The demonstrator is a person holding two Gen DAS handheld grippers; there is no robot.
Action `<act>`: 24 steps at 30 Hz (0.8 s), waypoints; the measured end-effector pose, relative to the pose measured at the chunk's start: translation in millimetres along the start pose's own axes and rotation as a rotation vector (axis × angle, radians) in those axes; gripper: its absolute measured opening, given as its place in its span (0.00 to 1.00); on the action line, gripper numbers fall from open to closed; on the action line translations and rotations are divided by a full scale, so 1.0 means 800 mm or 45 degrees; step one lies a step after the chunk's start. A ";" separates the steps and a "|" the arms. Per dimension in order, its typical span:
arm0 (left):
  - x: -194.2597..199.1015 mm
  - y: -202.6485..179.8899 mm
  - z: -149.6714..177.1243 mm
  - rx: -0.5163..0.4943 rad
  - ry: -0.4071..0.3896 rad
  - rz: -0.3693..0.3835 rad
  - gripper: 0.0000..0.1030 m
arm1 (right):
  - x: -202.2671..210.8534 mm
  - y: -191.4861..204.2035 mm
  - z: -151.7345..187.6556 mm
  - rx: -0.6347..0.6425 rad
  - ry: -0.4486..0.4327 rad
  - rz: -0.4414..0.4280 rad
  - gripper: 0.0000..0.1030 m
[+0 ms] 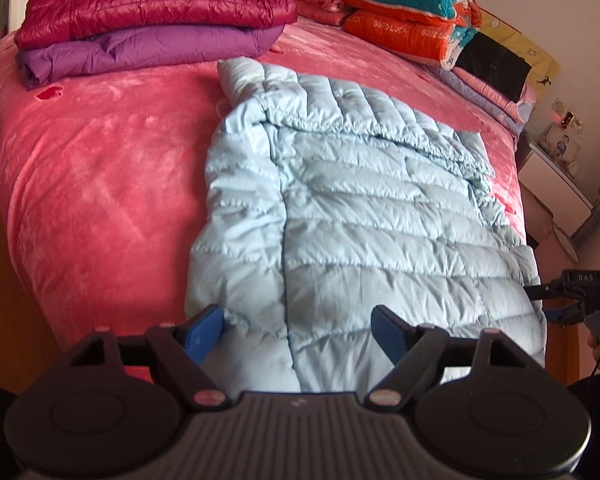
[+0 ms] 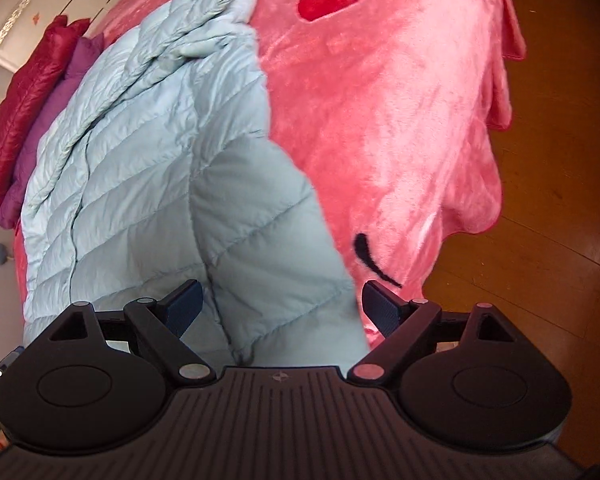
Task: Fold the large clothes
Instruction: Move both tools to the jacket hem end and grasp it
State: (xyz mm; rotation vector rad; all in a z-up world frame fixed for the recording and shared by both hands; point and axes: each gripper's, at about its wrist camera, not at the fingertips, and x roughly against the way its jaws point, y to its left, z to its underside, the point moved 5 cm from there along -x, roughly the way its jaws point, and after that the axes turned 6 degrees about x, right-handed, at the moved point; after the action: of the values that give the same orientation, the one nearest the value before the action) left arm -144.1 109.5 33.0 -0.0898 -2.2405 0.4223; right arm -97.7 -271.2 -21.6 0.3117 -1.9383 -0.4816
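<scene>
A light blue quilted down jacket (image 1: 360, 216) lies partly folded on the pink bed (image 1: 100, 168), its sleeves turned in over the body. My left gripper (image 1: 298, 330) is open, its blue fingers astride the jacket's near hem. My right gripper (image 2: 278, 306) is open too, with the jacket's near corner (image 2: 268, 248) lying between its fingers. The right gripper also shows at the right edge of the left wrist view (image 1: 556, 300). The jacket also shows in the right wrist view (image 2: 140, 140), stretching away to the upper left.
A folded crimson jacket (image 1: 148, 4) sits on a folded purple one (image 1: 140, 48) at the bed's far left. Folded orange and teal quilts (image 1: 412, 16) and a black item (image 1: 492, 64) lie far right. Wooden floor (image 2: 540, 260) borders the bed. A white nightstand (image 1: 552, 172) stands right.
</scene>
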 end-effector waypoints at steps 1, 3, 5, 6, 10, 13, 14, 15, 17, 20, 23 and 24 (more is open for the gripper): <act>-0.001 0.000 0.002 -0.001 0.008 -0.005 0.79 | -0.002 0.008 0.000 0.034 0.022 -0.018 1.00; -0.002 -0.001 0.005 -0.002 0.017 -0.010 0.79 | -0.007 0.020 0.003 0.089 0.049 -0.033 1.00; -0.002 -0.001 0.008 -0.003 0.024 -0.013 0.79 | -0.010 0.026 0.003 0.122 0.062 -0.004 1.00; -0.003 -0.001 0.009 -0.001 0.030 -0.015 0.79 | -0.012 0.028 0.003 0.129 0.064 0.010 1.00; -0.002 0.004 0.011 0.020 0.040 -0.039 0.79 | -0.012 0.034 0.005 0.132 0.072 0.024 1.00; -0.003 0.008 0.014 0.030 0.054 -0.075 0.80 | -0.011 0.037 0.007 0.142 0.092 0.021 1.00; -0.004 0.008 0.015 0.028 0.062 -0.085 0.82 | -0.011 0.039 0.008 0.150 0.100 0.018 1.00; -0.005 0.007 0.016 0.024 0.067 -0.091 0.84 | -0.009 0.042 0.009 0.162 0.098 0.022 1.00; -0.005 0.004 0.019 0.010 0.080 -0.099 0.86 | -0.010 0.047 0.012 0.185 0.096 0.023 1.00; -0.006 0.001 0.023 -0.001 0.105 -0.106 0.85 | -0.004 0.055 0.014 0.193 0.086 0.021 1.00; -0.006 0.000 0.025 0.006 0.126 -0.089 0.76 | 0.008 0.065 0.020 0.189 0.063 -0.017 0.98; -0.006 -0.001 0.026 0.010 0.140 -0.079 0.67 | 0.014 0.068 0.022 0.187 0.053 -0.037 0.96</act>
State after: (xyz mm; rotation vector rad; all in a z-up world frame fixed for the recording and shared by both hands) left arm -156.6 102.0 17.6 -0.0382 -2.1277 0.3838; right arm -117.9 -224.6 6.7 0.4412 -1.9344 -0.3495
